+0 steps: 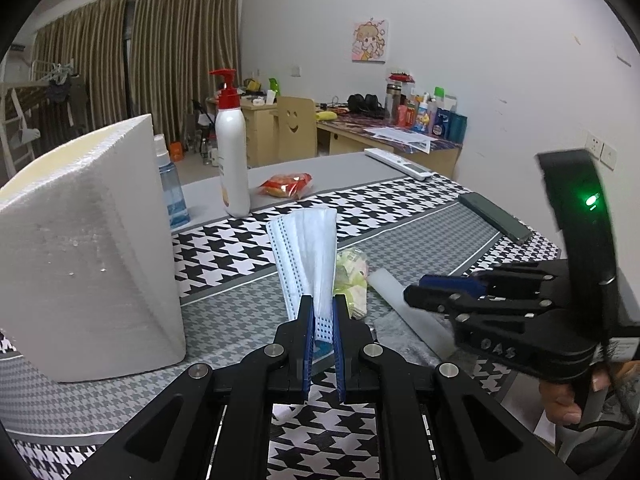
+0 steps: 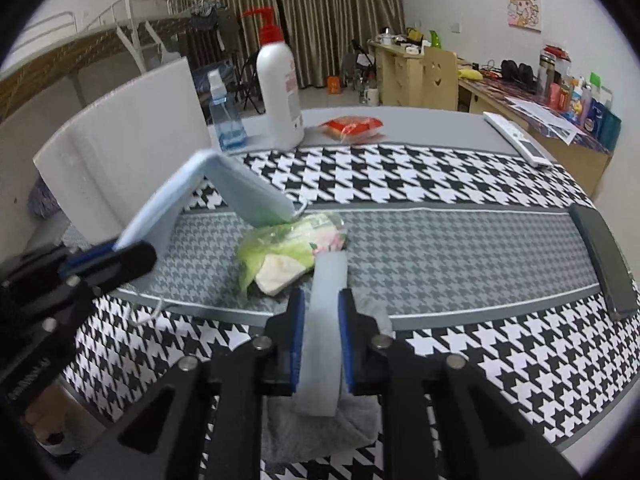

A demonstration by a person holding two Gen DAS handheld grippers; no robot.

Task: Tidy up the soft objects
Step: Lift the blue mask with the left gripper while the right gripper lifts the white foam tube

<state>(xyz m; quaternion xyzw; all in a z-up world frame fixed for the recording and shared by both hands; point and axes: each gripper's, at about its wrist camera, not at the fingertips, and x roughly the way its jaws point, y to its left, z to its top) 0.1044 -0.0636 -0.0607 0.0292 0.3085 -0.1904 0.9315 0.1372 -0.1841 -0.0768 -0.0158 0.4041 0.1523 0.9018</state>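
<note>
My left gripper (image 1: 323,316) is shut on a light blue face mask (image 1: 308,252) and holds it lifted above the table; the mask hangs folded in the right wrist view (image 2: 224,196), its far end resting by a green tissue pack (image 2: 286,250). My right gripper (image 2: 322,312) has a white foam strip (image 2: 325,320) between its fingers, the blue pads touching its sides. The strip also shows in the left wrist view (image 1: 404,304), next to the tissue pack (image 1: 352,280). A grey cloth (image 2: 316,428) lies under the right gripper.
A white foam box (image 1: 88,248) stands at the left. A pump bottle (image 1: 232,152), a blue spray bottle (image 1: 172,192) and a red snack packet (image 1: 286,185) stand behind. A remote (image 1: 398,163) and a dark phone (image 1: 496,218) lie to the right.
</note>
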